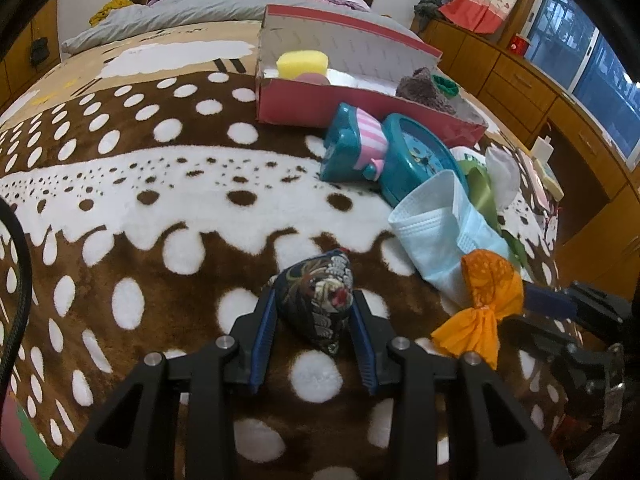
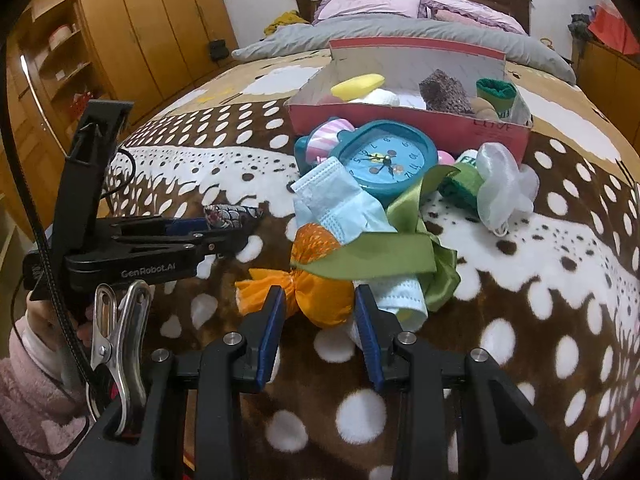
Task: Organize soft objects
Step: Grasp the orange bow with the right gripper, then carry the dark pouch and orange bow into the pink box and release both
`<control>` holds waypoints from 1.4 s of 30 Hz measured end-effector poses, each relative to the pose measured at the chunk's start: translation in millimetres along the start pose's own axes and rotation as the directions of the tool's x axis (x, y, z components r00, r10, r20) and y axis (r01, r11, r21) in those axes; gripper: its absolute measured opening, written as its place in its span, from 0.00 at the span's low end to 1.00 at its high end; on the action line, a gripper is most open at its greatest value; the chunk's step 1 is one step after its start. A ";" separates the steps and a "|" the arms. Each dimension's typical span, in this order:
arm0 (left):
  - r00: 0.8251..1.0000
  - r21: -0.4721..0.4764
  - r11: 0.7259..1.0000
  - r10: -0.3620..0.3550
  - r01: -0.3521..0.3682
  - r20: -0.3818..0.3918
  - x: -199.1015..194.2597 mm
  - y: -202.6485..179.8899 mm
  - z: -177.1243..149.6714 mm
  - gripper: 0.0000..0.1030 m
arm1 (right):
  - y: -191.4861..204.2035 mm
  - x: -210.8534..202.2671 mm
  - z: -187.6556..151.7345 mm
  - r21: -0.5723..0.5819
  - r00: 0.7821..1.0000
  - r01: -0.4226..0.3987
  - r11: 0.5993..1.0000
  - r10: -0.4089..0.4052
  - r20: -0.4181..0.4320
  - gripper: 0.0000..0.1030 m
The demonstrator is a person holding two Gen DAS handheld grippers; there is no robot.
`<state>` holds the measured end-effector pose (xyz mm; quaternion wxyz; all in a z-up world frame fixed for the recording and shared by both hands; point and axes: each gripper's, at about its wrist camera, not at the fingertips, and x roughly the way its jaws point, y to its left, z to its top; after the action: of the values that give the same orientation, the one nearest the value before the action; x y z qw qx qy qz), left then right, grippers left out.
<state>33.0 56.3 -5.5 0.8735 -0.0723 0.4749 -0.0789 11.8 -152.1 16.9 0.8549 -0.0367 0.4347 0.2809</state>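
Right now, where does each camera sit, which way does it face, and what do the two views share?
Left wrist: on the left gripper, looking down the bed toward the headboard; its fingers flank a dark patterned pouch.
Right wrist: on the right gripper, facing likewise; its fingers flank an orange fabric bundle; a pink sleeve shows lower left.
Shared: red box, teal clock, blue face mask, each other's gripper.

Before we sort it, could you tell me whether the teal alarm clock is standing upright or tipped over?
Tipped: the teal alarm clock leans back against a toy, dial facing up, numerals rotated.
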 end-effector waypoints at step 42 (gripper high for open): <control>0.992 0.036 0.999 -0.017 0.012 0.123 -41.9 -21.4 53.1 0.37 | -22.3 -56.6 25.5 -0.030 0.984 0.042 0.999 -0.036 0.177 0.21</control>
<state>53.7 46.8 61.7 0.9017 -0.0651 0.4181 -0.0890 15.3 -188.4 71.8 0.8947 -0.0345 0.3517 0.2733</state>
